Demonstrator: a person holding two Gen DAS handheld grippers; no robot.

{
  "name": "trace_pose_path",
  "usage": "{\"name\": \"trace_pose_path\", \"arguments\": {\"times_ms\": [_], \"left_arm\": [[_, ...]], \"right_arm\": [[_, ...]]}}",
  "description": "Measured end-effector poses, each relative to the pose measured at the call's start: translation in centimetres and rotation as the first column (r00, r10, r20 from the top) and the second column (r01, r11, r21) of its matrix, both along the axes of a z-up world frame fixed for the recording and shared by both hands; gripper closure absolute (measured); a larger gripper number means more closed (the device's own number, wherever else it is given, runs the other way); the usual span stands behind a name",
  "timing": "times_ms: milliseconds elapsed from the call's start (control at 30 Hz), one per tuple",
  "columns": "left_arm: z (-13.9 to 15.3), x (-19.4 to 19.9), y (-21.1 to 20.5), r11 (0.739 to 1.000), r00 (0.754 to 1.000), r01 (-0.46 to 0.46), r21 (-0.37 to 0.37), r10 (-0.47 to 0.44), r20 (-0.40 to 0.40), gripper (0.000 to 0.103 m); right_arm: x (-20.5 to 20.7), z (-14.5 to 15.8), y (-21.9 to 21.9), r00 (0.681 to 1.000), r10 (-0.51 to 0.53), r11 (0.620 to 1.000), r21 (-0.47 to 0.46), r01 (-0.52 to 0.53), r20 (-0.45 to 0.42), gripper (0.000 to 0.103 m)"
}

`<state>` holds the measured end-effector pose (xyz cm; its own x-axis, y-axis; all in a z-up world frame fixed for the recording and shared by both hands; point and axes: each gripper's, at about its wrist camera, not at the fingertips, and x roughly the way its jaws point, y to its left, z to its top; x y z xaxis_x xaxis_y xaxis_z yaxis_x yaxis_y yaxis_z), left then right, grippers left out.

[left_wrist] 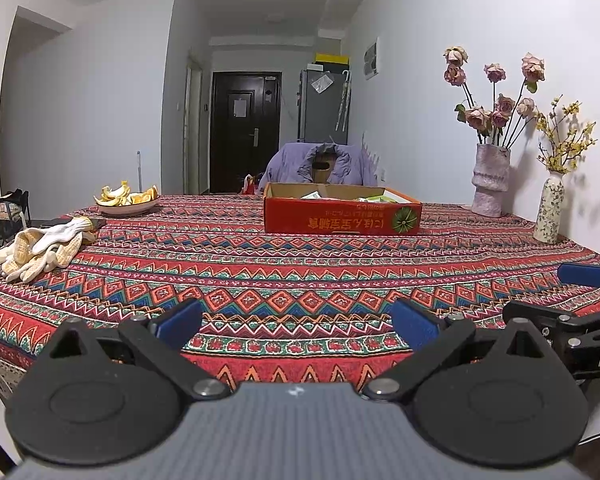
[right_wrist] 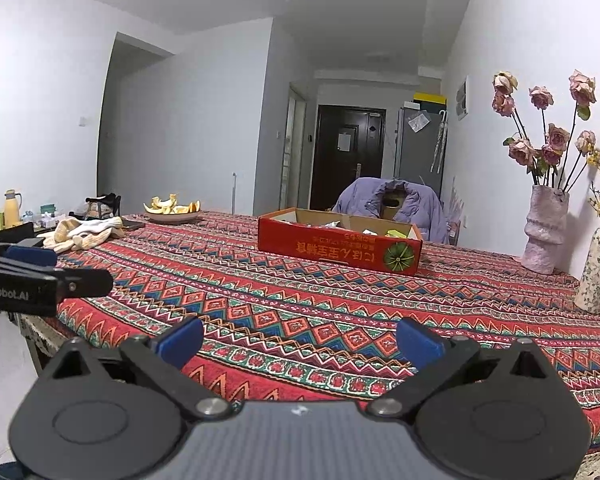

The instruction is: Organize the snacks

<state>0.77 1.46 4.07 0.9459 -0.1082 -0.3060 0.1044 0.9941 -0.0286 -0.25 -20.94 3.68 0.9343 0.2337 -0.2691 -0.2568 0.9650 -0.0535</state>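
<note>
A shallow red cardboard box [left_wrist: 342, 214] with snack packets inside sits on the far middle of the patterned tablecloth [left_wrist: 300, 272]; the packets are mostly hidden by its wall. It also shows in the right wrist view [right_wrist: 340, 246]. My left gripper [left_wrist: 296, 320] is open and empty, low over the near table edge, well short of the box. My right gripper [right_wrist: 300, 342] is open and empty, also at the near edge. The right gripper shows at the right edge of the left wrist view [left_wrist: 584, 276], and the left gripper at the left of the right wrist view [right_wrist: 32, 258].
A plate of orange peel [left_wrist: 127, 200] and a pair of work gloves [left_wrist: 44, 248] lie at the far left. Two vases of flowers [left_wrist: 490, 180] [left_wrist: 548, 210] stand by the right wall. A chair draped with a purple jacket [left_wrist: 320, 164] stands behind the box.
</note>
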Motion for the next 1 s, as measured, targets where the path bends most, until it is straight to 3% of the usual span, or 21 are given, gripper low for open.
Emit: {"name": "trace_pose_path", "arguments": {"times_ms": [1000], "left_arm": [[0.36,-0.08,-0.13,1.000,1.000,0.003,0.012,-0.003,0.004,0.000]], "right_arm": [[-0.02,0.35,-0.39,1.000,-0.012,1.000,0.009,0.012,0.004,0.000]]}}
